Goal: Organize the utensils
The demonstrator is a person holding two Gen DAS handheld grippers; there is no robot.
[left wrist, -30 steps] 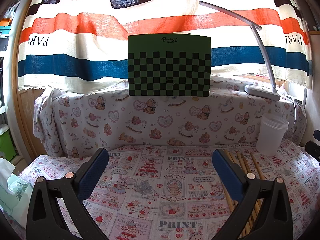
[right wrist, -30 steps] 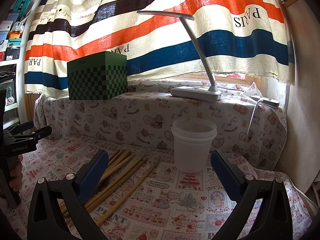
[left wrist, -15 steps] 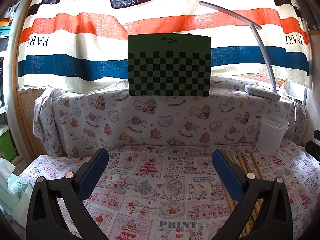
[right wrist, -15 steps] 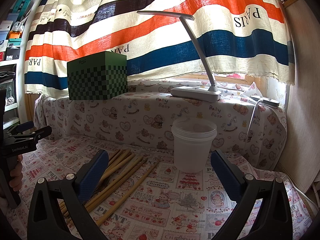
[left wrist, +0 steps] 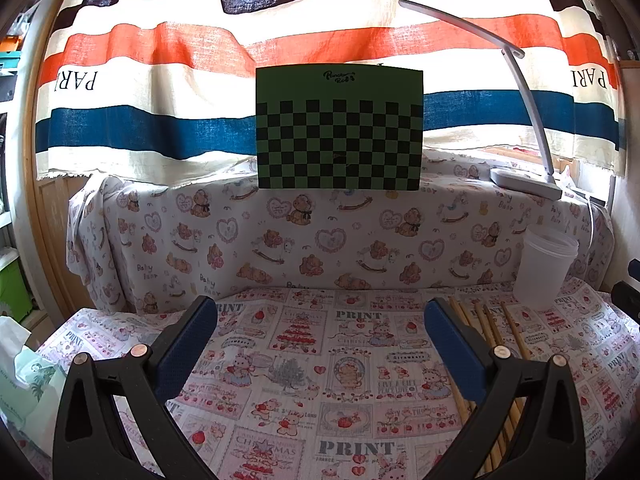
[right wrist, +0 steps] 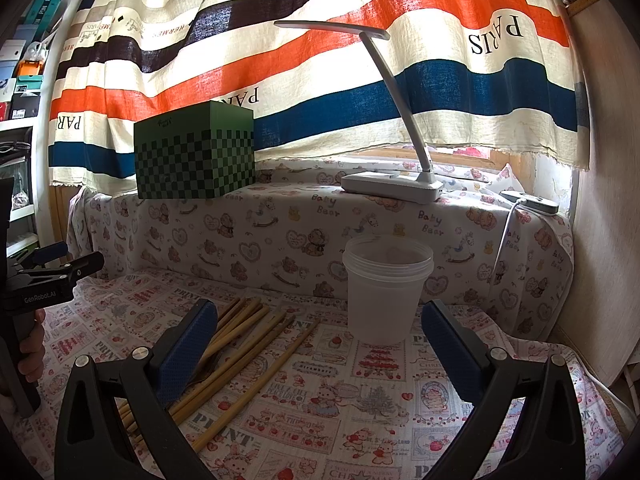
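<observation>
None of your long wooden chopsticks [right wrist: 244, 344] left of the empty translucent plastic cup [right wrist: 386, 290] are stowed; your left gripper [left wrist: 320, 344] and right gripper [right wrist: 318, 344] gape wide, holding nothing.

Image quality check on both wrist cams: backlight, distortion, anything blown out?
Left wrist: strong backlight through the striped curtain, pale bands near clipping; checkered box sharp; fisheye bows the edges, corners vignetted. Right wrist: same backlight, ledge front in shade; translucent cup and chopsticks legible, no visible motion blur.
</observation>
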